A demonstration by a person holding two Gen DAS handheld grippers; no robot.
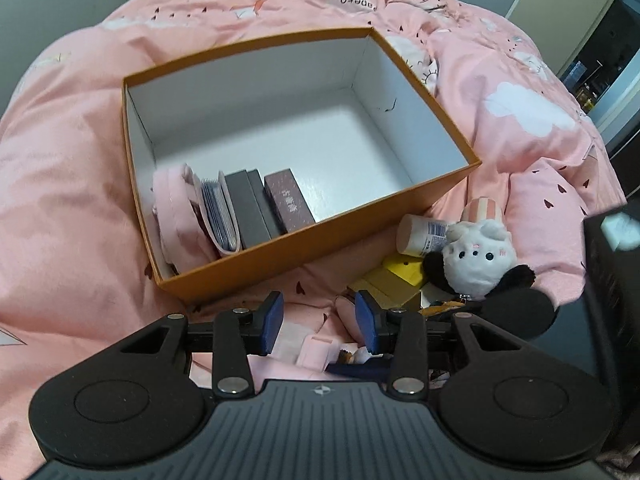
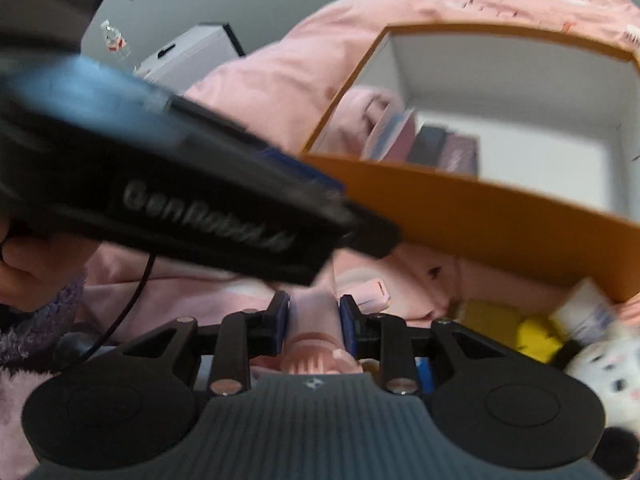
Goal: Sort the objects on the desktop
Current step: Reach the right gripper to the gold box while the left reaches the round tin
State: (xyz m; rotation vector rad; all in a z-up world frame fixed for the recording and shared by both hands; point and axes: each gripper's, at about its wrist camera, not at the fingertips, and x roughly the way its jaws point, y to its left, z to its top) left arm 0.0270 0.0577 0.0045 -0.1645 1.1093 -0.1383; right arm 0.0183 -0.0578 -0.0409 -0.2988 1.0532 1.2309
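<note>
An orange cardboard box (image 1: pixel 452 148) with a white inside stands on a pink bedspread. In its near left corner are a pink pouch (image 1: pixel 176 216), a card holder (image 1: pixel 218 212) and two dark slim boxes (image 1: pixel 288 200). My left gripper (image 1: pixel 320 320) is open and empty, low over the bedspread just in front of the box. My right gripper (image 2: pixel 314 320) is shut on a pink tube-like object (image 2: pixel 314 320). The box also shows in the right wrist view (image 2: pixel 480 216), ahead and to the right.
Right of the box lie a white panda plush (image 1: pixel 480 260), a pale bottle (image 1: pixel 420 234) and a yellow box (image 1: pixel 400 276). A small pink item (image 1: pixel 316 352) lies under the left gripper. The left gripper's body (image 2: pixel 180 184) crosses the right wrist view. A door (image 1: pixel 576 4) is far right.
</note>
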